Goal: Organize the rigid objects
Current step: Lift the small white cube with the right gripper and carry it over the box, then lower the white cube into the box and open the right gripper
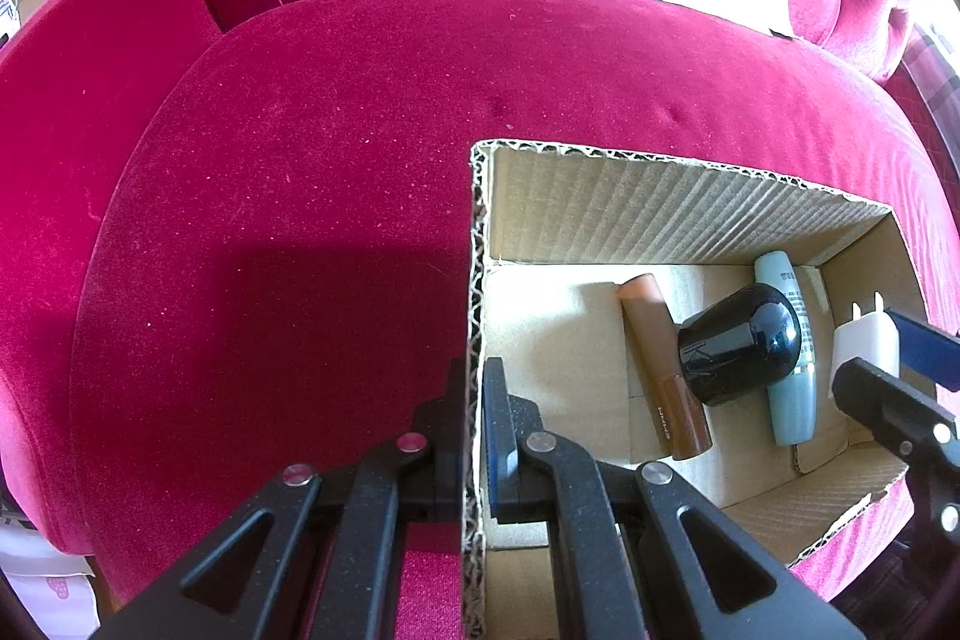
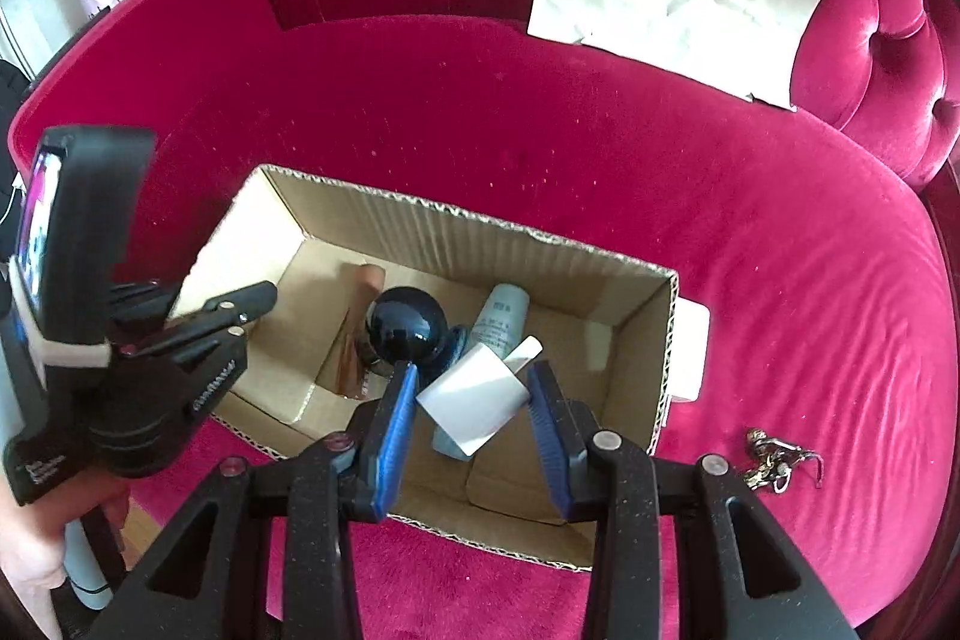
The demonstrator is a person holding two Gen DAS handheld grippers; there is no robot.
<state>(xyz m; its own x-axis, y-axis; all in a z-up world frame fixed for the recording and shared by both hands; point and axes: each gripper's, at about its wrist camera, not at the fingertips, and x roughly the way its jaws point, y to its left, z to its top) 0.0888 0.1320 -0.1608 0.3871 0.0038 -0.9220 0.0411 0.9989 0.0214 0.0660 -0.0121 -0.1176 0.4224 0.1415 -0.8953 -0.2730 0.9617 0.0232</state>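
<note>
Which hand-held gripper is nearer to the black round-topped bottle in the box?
Right. The right hand-held gripper, holding the white charger, hangs just beside the black bottle. The left hand-held gripper clamps the cardboard box wall, farther away.

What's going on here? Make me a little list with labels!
place: pink velvet sofa
box: open cardboard box on the seat
in the box: brown tube, black bottle, pale blue tube
left gripper: jaws shut on the box wall
right gripper: holding a white charger plug above the box
outside the box: keys
</note>
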